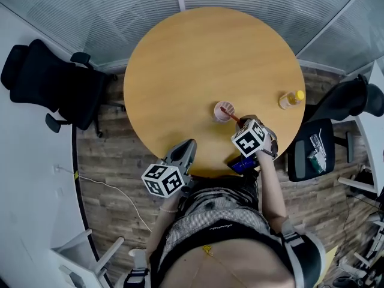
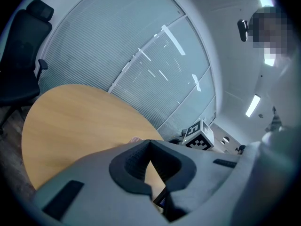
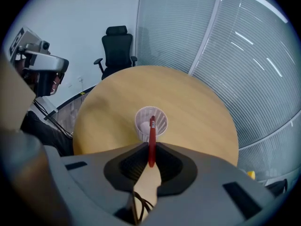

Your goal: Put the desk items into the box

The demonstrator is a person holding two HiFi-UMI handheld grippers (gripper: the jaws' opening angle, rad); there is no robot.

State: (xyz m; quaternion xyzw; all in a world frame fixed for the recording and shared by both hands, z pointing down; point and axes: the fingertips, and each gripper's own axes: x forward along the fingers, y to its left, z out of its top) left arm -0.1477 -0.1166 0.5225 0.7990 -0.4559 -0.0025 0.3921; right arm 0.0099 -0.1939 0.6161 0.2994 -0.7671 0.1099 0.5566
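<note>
2 tongs show: the right tongs (image 3: 150,146) are clamped on a red pen (image 3: 151,134) whose far end sits at the mouth of the white mesh cup (image 3: 161,122) just ahead of them, while the left tongs (image 2: 149,143) are closed together and empty, off to their left. The step in hand appears to be inserting the pen; next, lower it inside the rim, then open the jaws.
</note>
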